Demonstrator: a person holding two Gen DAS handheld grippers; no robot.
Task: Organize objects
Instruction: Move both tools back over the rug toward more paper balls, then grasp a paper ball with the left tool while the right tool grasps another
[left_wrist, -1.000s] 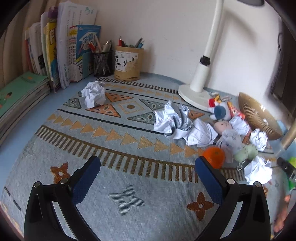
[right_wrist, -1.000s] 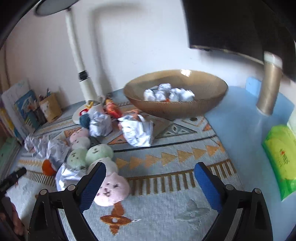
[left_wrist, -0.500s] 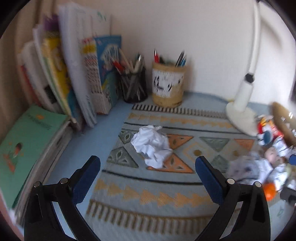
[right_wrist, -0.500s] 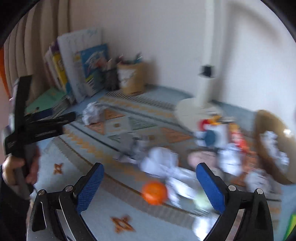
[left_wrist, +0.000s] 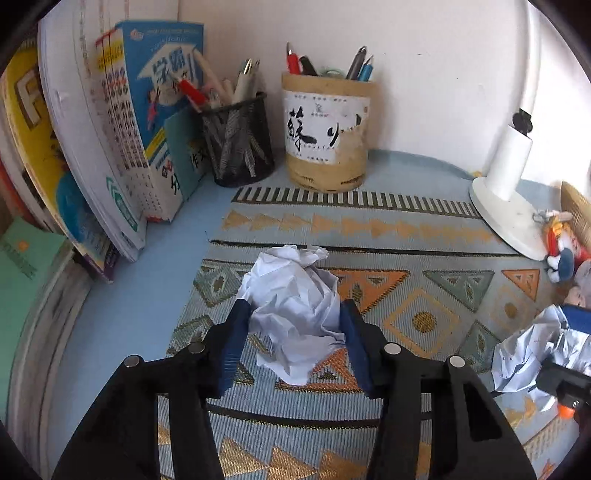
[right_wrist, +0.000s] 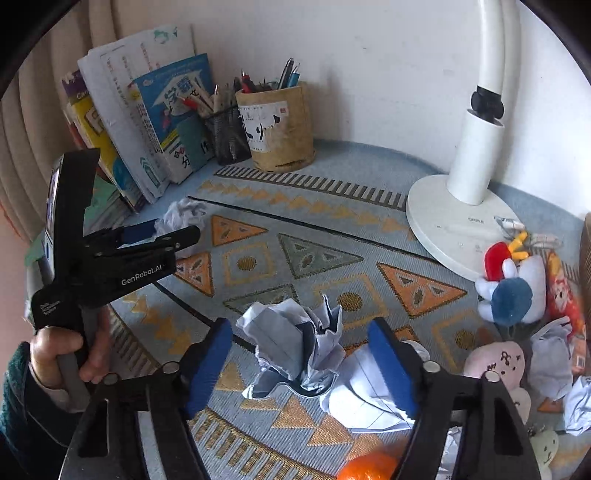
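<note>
Now my left gripper (left_wrist: 293, 338) has just closed its 2 pads onto the white paper ball (left_wrist: 291, 295), toward the books from the lamp base (left_wrist: 506, 218). My right gripper (right_wrist: 301, 363) has been closing around a grey paper wad (right_wrist: 299, 350), pads not yet touching. I'd squeeze gently, lift straight. Pen cups (left_wrist: 327, 133) stand behind; plush toys (right_wrist: 511, 288) crowd the lamp.

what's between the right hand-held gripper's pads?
A crumpled paper ball stands between the right hand-held gripper pads, gaps either side, in the right wrist view.
</note>
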